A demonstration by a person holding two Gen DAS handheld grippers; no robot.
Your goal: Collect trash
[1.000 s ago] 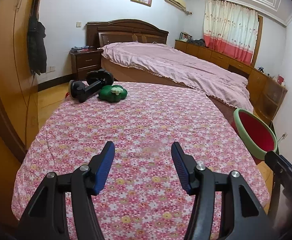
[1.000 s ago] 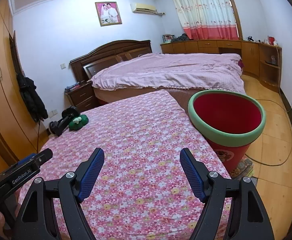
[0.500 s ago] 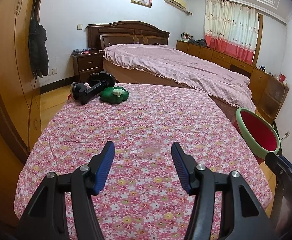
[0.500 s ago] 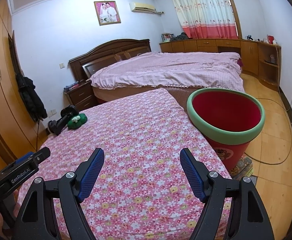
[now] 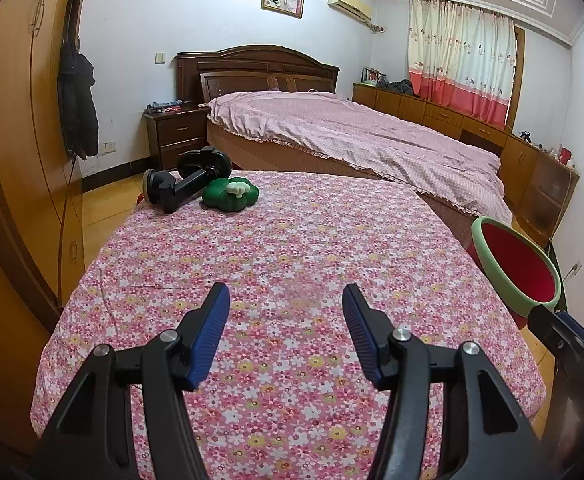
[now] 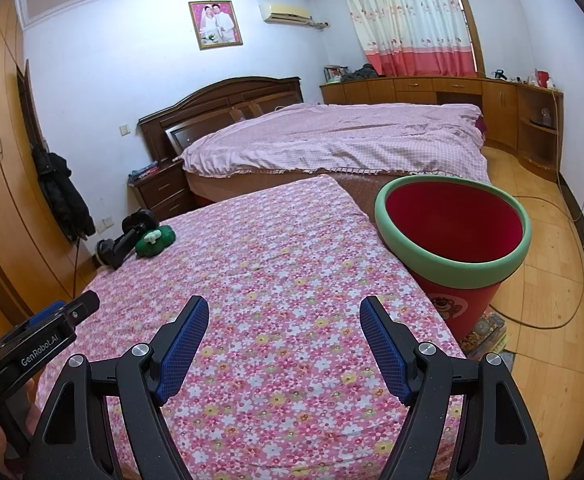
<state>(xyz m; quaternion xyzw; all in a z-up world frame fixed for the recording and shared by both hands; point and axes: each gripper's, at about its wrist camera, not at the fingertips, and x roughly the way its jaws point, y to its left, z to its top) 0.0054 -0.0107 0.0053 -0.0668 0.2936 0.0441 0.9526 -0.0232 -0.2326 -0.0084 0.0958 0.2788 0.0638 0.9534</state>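
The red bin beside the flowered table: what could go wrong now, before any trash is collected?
1. The red bin stands close against the table edge; the right gripper, open nearby, might knock it.
2. The green object touches a black device at the far corner; the open left gripper could push either off.
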